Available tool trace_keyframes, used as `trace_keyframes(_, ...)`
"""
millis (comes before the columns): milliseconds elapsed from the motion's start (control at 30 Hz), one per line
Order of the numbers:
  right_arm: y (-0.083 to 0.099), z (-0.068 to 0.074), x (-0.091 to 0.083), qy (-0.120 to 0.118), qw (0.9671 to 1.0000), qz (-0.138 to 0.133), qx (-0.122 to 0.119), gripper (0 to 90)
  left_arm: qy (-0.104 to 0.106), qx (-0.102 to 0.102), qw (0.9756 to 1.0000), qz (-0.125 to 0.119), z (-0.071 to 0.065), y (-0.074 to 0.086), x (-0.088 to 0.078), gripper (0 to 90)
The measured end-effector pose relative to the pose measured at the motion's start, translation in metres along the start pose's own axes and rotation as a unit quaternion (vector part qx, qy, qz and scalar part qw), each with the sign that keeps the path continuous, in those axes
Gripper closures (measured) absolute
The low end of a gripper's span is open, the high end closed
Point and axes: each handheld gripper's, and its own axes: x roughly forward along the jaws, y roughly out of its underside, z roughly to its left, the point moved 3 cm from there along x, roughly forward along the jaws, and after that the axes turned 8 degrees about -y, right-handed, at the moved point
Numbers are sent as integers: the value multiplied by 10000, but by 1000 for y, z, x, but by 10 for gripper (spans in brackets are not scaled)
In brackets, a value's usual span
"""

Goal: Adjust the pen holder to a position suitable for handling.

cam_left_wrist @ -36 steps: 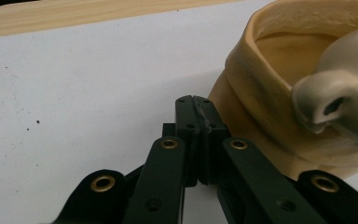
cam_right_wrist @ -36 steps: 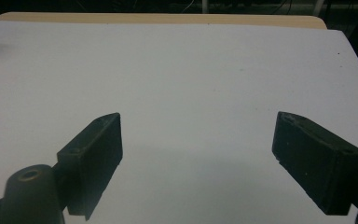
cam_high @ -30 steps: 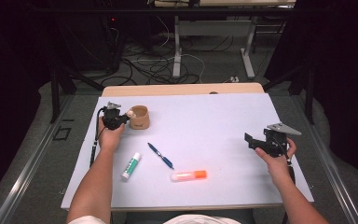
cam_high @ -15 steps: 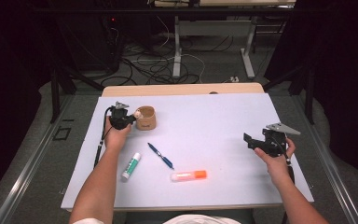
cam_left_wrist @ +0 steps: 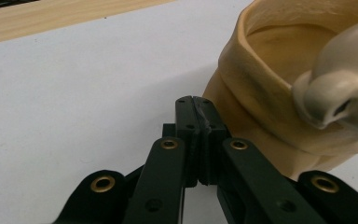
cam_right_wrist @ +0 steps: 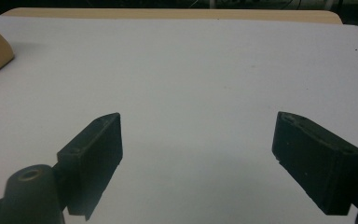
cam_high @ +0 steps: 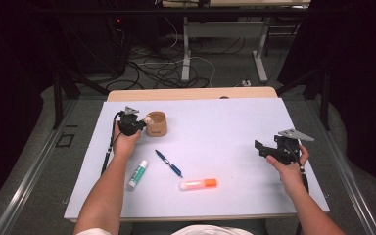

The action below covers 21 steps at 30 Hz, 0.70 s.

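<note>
A tan cup (cam_high: 157,125) stands on the white table top (cam_high: 215,127) at the back left. My left gripper (cam_high: 141,124) is level with it on its left, jaws shut on nothing. In the left gripper view the closed tips (cam_left_wrist: 196,109) sit right against the cup's wall (cam_left_wrist: 256,116). A pale rounded object (cam_left_wrist: 335,95) hangs by the cup's rim, and I cannot tell what it is. My right gripper (cam_high: 261,148) hovers over the table's right side, open and empty. Its two pads (cam_right_wrist: 98,149) stand wide apart above bare table.
In front of the cup lie a white and green glue stick (cam_high: 138,174), a blue pen (cam_high: 169,163) and an orange marker (cam_high: 199,184). A wooden strip (cam_high: 191,94) runs along the table's far edge. Cables and table legs crowd the floor beyond.
My left gripper has moved to the right, and the cup has shifted right along with it. The right gripper has kept still.
</note>
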Motion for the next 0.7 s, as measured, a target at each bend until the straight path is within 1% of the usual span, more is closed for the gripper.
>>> trace_keyframes(67,0,0,0,11,10000,9,-16,156,47,30,10000,56,-1,0,-1,900)
trace_keyframes(100,0,0,0,11,10000,9,-16,156,16,4,10000,27,-3,0,0,900)
trace_keyframes(133,0,0,0,11,10000,19,-37,155,63,6,10000,64,-4,0,-1,900)
trace_keyframes(167,0,0,1,-11,10000,3,-34,156,59,16,10000,25,-5,-1,0,900)
trace_keyframes(200,1,0,1,-21,10000,13,-31,156,94,78,9999,78,-8,-1,0,900)
trace_keyframes(233,1,0,1,-21,10000,13,-31,156,94,78,9999,78,-8,-1,0,900)
trace_keyframes(267,1,0,1,-9,10000,46,-46,156,114,195,9997,131,-10,-5,0,900)
trace_keyframes(300,1,1,1,-14,10000,39,-42,156,114,195,9997,131,-10,-5,0,900)
trace_keyframes(367,1,1,2,-21,10000,39,-47,156,178,223,9995,104,-15,-8,1,900)
trace_keyframes(433,1,2,2,-45,10000,22,-29,156,205,312,9992,155,-21,-12,2,900)
trace_keyframes(467,1,2,2,-48,10000,22,-26,156,205,312,9992,155,-21,-12,2,900)
trace_keyframes(500,1,2,2,-54,10000,21,-27,156,223,290,9993,114,-24,-13,4,900)
trace_keyframes(533,1,2,2,-58,10000,24,-28,156,268,276,9992,135,-27,-14,4,900)
trace_keyframes(567,1,1,2,-58,10000,28,-48,156,250,260,9993,50,-30,-14,6,900)
trace_keyframes(600,1,1,2,-47,10000,34,-37,156,321,316,9990,75,-35,-15,8,900)
trace_keyframes(633,1,1,2,-47,10000,34,-37,156,321,316,9990,75,-35,-15,8,900)
trace_keyframes(700,1,1,2,-63,10000,32,-42,156,346,355,9987,94,-41,-18,10,900)
